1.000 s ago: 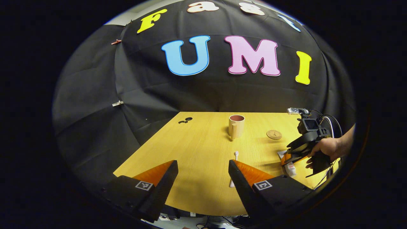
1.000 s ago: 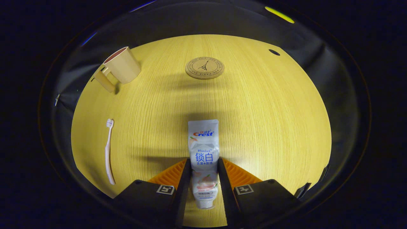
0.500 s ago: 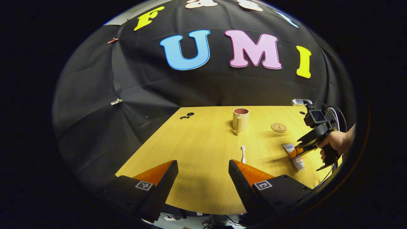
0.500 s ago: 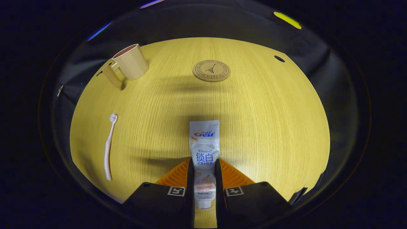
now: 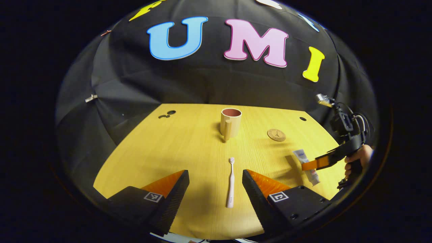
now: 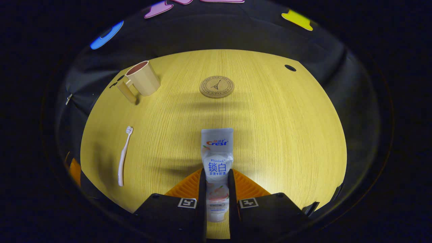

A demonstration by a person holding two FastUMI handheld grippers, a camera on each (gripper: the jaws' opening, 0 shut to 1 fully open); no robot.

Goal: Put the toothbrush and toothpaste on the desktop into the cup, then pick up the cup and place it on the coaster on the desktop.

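Right tongs (image 6: 216, 189): closed on the toothpaste (image 6: 217, 158), both fingers pressing the lower half of the tube, cap end toward the camera, flat crimped end pointing forward. In the left gripper view the tube appears tilted, and whether its cap end touches the worktop (image 6: 276, 128) cannot be told.
Left tongs (image 5: 216, 184): wide apart, holding nothing, hovering over the toothbrush (image 5: 231, 182), which lies flat between the fingers, bristles pointing away.
Cup (image 6: 141, 79): upright, ahead and well to the left of the right tongs, handle facing the near side; appears empty.
Coaster (image 6: 216, 87): straight ahead of the right tongs, beyond the tube, well apart from the cup.
Step in hand: judged to be carrying the tube to the cup.
Method advised: raise the tube above rim height, swing left, stand it vertical over the mouth, lower before releasing.
Risk: a light cup may tip if the tube strikes its rim.
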